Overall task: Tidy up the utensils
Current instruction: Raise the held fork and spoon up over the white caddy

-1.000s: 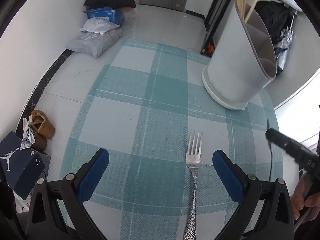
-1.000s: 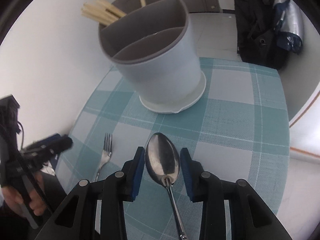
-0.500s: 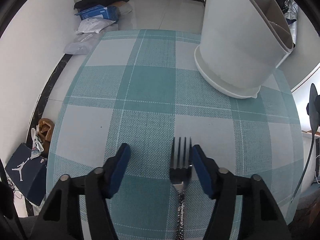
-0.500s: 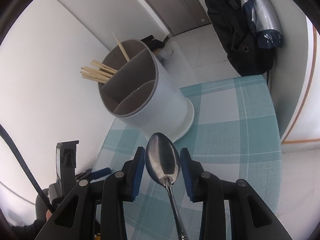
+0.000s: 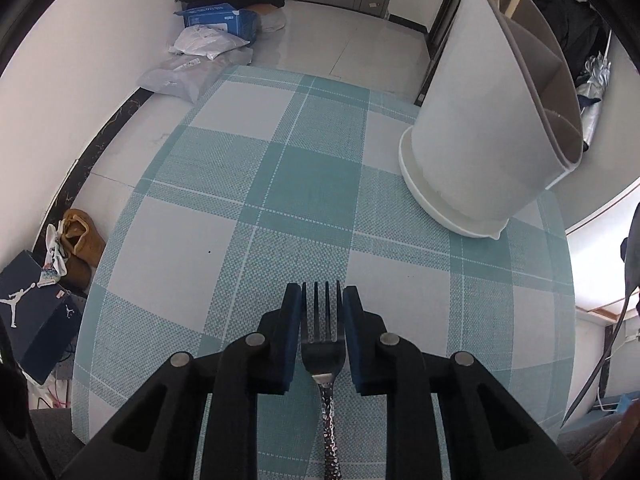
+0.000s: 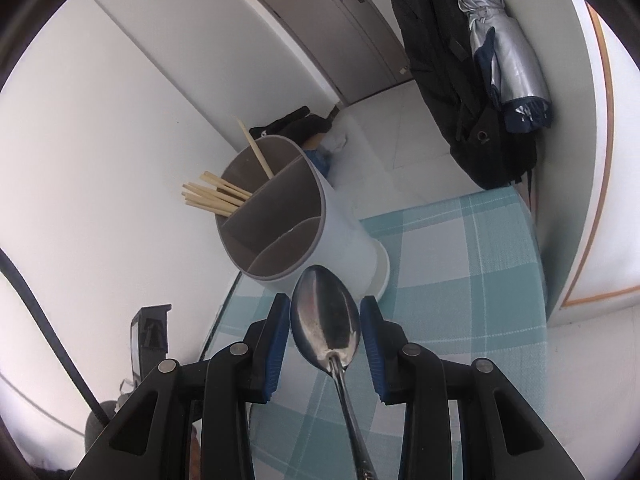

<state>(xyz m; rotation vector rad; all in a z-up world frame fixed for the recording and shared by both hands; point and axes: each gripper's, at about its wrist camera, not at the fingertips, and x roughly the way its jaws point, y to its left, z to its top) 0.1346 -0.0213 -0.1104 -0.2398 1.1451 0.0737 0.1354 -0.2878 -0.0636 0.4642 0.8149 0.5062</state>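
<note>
Your left gripper (image 5: 322, 308) has just been closing; its blue pads now flank the fork (image 5: 323, 344) head lying on the checked counter (image 5: 240, 184). Your right gripper (image 6: 325, 320) clamps a spoon (image 6: 326, 320), raised before the divided holder (image 6: 280, 224) with chopsticks (image 6: 212, 196).

Teal-and-white checked tablecloth (image 5: 248, 184), pale grey utensil holder (image 5: 472, 120), silver fork (image 5: 323, 344), blue-padded claw (image 5: 322, 312)

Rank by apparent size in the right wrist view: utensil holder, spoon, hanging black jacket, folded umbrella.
1. black jacket
2. utensil holder
3. spoon and folded umbrella: look alike, unranked.

The spoon, held in the right gripper, is nearest the lens, so it looks oversized.
</note>
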